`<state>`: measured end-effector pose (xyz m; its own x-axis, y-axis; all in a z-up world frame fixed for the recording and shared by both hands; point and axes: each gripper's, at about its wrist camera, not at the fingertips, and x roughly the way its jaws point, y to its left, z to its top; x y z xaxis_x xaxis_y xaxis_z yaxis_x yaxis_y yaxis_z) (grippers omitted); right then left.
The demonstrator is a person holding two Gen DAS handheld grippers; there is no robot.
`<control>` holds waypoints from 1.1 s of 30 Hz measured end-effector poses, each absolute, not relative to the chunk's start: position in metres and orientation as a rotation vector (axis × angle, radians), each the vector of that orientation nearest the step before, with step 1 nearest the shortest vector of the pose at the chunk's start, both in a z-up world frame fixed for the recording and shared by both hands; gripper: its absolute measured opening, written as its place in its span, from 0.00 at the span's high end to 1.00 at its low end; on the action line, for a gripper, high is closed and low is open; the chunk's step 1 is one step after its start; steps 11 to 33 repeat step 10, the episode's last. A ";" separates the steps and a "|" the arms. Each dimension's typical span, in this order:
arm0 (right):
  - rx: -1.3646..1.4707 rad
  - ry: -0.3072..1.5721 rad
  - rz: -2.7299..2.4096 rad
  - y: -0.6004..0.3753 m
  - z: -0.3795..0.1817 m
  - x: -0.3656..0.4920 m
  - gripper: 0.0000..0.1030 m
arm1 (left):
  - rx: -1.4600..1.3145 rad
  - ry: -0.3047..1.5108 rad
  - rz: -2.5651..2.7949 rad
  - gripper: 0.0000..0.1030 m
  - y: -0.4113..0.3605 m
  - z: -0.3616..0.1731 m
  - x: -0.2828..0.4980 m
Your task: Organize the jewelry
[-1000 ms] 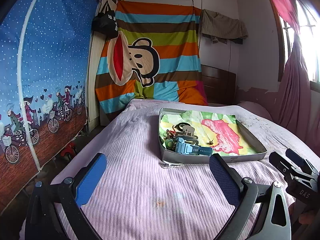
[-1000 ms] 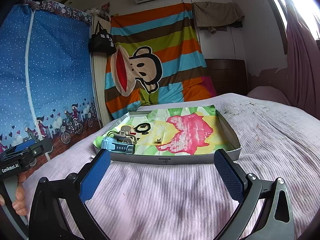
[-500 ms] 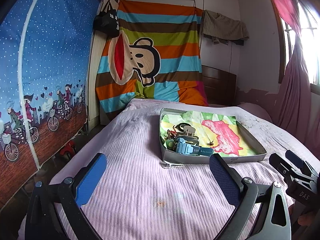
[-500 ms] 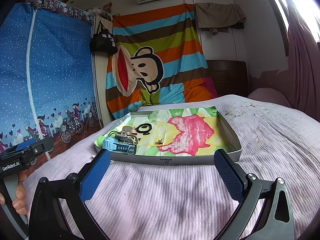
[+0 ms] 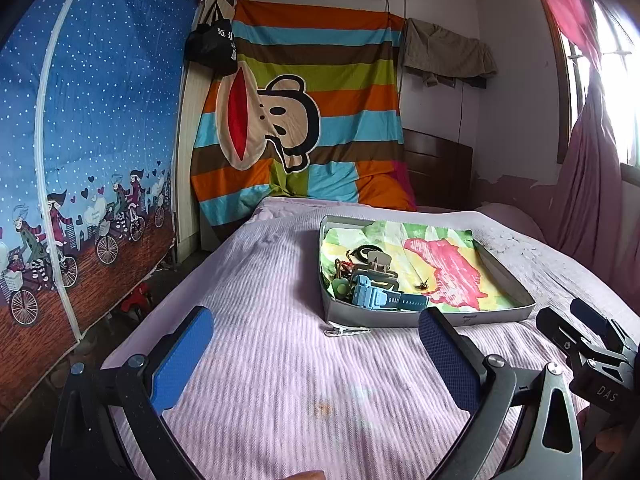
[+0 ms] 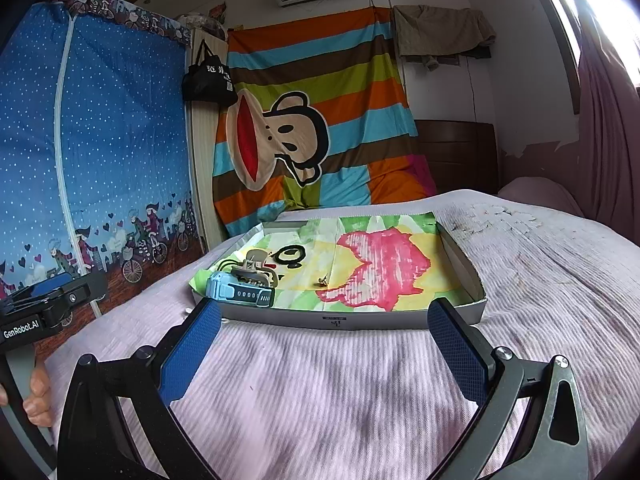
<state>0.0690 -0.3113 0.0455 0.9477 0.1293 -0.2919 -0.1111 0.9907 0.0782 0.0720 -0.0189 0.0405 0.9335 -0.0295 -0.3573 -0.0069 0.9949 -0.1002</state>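
Silver clip lay outside the tray by its left corner; both grippers gaped wide, empty, and might snag bedding.

Both wrist views look low across the bed (sharing the tray).
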 end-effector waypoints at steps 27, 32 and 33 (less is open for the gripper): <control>0.052 0.304 0.126 -0.309 0.045 0.071 0.01 | -0.096 0.362 -0.005 0.00 -0.019 0.041 0.072; 0.052 0.304 0.126 -0.309 0.045 0.071 0.01 | -0.096 0.362 -0.005 0.00 -0.019 0.041 0.072; 0.052 0.304 0.126 -0.309 0.045 0.071 0.01 | -0.096 0.362 -0.005 0.00 -0.019 0.041 0.072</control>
